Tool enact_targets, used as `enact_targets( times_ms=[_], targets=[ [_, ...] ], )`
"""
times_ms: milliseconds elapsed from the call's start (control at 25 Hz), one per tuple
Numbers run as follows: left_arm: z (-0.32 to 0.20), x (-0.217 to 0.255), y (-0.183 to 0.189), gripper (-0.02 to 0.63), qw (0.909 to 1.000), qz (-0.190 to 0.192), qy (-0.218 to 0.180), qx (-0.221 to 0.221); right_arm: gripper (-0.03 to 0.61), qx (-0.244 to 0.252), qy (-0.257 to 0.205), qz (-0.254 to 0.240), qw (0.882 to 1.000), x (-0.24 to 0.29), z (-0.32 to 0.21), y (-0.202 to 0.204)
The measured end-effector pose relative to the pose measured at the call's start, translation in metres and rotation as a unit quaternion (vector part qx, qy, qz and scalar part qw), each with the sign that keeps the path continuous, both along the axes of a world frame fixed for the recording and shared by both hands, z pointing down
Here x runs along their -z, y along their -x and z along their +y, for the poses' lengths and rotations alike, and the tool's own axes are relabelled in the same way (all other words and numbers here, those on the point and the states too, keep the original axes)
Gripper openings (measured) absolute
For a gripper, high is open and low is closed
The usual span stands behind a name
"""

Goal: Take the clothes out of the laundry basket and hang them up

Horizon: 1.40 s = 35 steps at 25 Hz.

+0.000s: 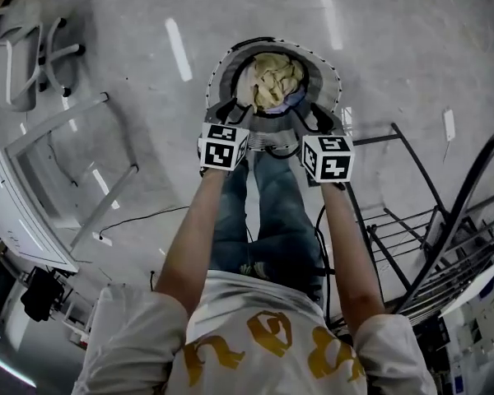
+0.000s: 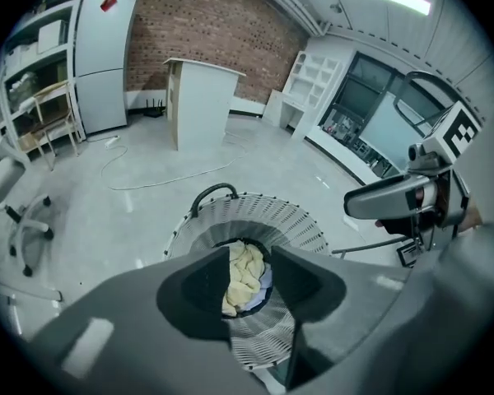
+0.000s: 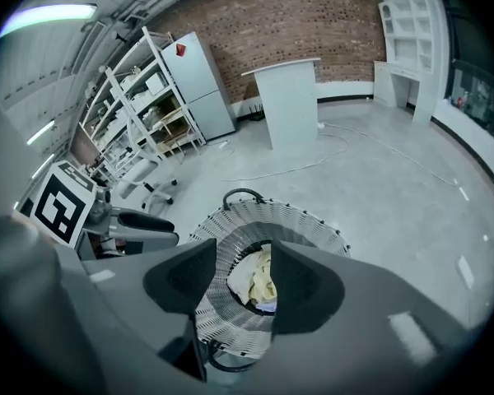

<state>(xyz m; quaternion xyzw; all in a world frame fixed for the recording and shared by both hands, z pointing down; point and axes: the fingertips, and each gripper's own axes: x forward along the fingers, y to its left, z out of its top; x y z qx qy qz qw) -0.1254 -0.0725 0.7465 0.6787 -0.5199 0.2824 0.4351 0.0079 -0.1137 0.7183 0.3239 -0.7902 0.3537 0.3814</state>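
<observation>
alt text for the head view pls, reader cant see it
Seen from above, a person reaches both arms forward, holding the left gripper and right gripper above a round white laundry basket with crumpled yellow clothes inside. The basket stands on a grey floor, with a black metal rack at the right and an office chair at the upper left.
</observation>
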Motion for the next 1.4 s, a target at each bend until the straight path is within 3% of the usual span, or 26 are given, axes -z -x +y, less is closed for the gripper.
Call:
enact_targets(
  times_ms=[240, 440, 640, 800, 960, 1120, 1400],
  targets=[
    [0.001, -0.045, 0.005, 0.16, 0.9996, -0.007, 0.02, 0.018, 0.238, -0.013, 0.013, 0.011, 1.0, -0.041, -0.003, 0.002],
    [-0.001, -0.085, 0.01, 0.16, 0.9976, 0.014, 0.038, 0.057, 0.248, -0.033, 0.039, 0.02, 0.998, -0.087, -0.004, -0.002],
    [-0.003, -0.133, 0.012, 0.16, 0.9962, 0.014, 0.058, 0.062, 0.253, -0.043, 0.055, 0.032, 0.997, -0.132, -0.006, 0.001],
    [-0.007, -0.169, 0.006, 0.161, 0.993, 0.049, 0.072, 0.08, 0.253, -0.07, 0.073, 0.028, 0.994, -0.17, -0.008, 0.0],
    [-0.007, -0.197, 0.005, 0.161, 0.9905, 0.059, 0.087, 0.089, 0.254, -0.084, 0.092, 0.035, 0.992, -0.198, -0.003, -0.004],
    [-0.009, -0.226, -0.001, 0.161, 0.9843, 0.091, 0.111, 0.103, 0.255, -0.11, 0.112, 0.039, 0.987, -0.228, 0.002, -0.009],
    [0.0, -0.278, -0.007, 0.161, 0.9742, 0.09, 0.171, 0.117, 0.269, -0.138, 0.109, 0.062, 0.983, -0.266, -0.007, -0.025]
  ],
)
